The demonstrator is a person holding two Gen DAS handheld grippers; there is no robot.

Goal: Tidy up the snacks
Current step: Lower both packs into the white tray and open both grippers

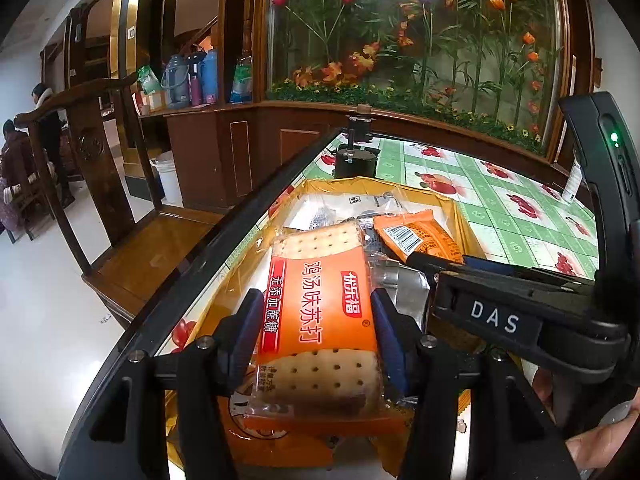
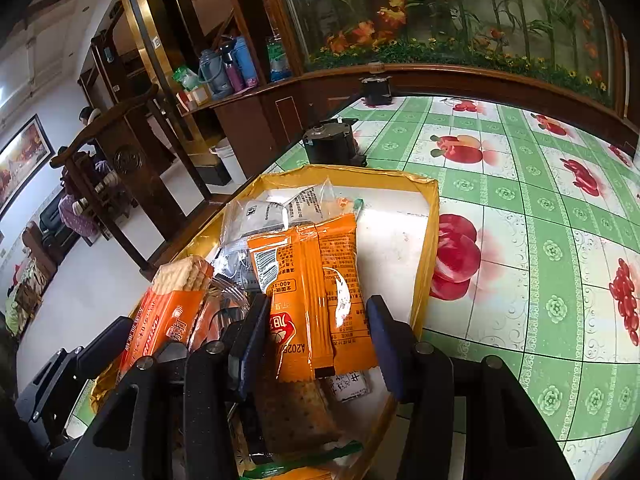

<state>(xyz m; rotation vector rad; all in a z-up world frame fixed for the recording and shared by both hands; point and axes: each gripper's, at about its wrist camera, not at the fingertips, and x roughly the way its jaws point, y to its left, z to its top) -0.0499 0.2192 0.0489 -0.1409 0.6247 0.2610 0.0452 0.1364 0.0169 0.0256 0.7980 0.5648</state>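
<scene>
Holding one snack in each gripper over the yellow tray (image 2: 430, 216). Left gripper (image 1: 314, 316): jaws pressed on both sides of a soda cracker pack (image 1: 320, 304), lifted above the tray's left half. Right gripper (image 2: 320, 332): an orange packet (image 2: 316, 292) between the jaws, which look closed on its lower part, though the right pad seems to stand slightly off, so grip uncertain. Already gathered in the tray: a grey-white sachet (image 2: 264, 212), clear wrappers, a brown cracker pack (image 2: 296, 412) underneath. Right half of the tray mostly bare white. Nothing loose on the green fruit-print tablecloth (image 2: 540, 208). Probably well along: collecting done, sorting and laying packs in order left.
</scene>
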